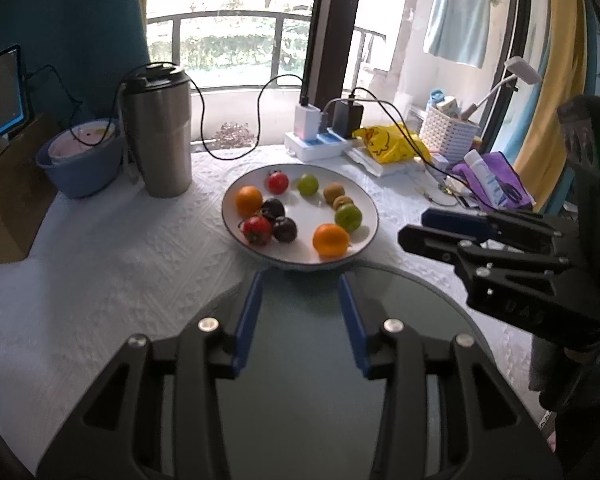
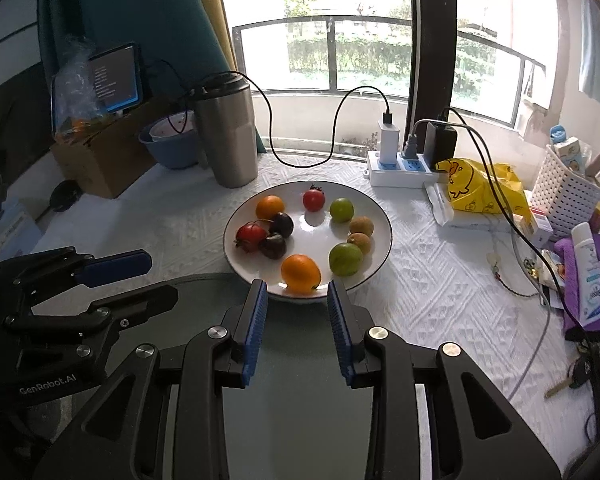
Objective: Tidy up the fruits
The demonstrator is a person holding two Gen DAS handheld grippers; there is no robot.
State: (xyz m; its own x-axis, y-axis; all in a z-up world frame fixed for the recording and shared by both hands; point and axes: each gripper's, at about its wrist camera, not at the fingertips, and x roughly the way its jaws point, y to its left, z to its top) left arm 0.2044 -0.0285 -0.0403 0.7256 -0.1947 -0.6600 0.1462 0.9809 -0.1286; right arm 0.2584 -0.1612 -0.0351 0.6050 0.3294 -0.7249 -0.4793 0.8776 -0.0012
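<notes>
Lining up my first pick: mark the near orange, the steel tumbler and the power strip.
near orange [image 2: 300, 273], right wrist view, front face
steel tumbler [image 2: 229, 136], right wrist view, mid body
power strip [image 2: 396, 174], right wrist view, front wall

Fruit count on the white plate [image 2: 384, 236], 10 total:
- oranges: 2 [image 2: 270, 207] [image 2: 300, 273]
- red tomatoes: 2 [image 2: 313, 199] [image 2: 251, 236]
- green fruits: 2 [image 2: 341, 209] [image 2: 345, 259]
- brown kiwi-like fruits: 2 [image 2: 361, 226] [image 2: 359, 242]
- dark purple fruits: 2 [image 2: 282, 224] [image 2: 273, 246]

Other items on the bench:
- plates: 2, the white one plus an empty dark plate [image 2: 204, 286]
- steel tumbler: 1 [image 2: 228, 136]
- blue bowl: 1 [image 2: 168, 152]
- power strip: 1 [image 2: 396, 170]
- white basket: 1 [image 2: 564, 196]
</notes>
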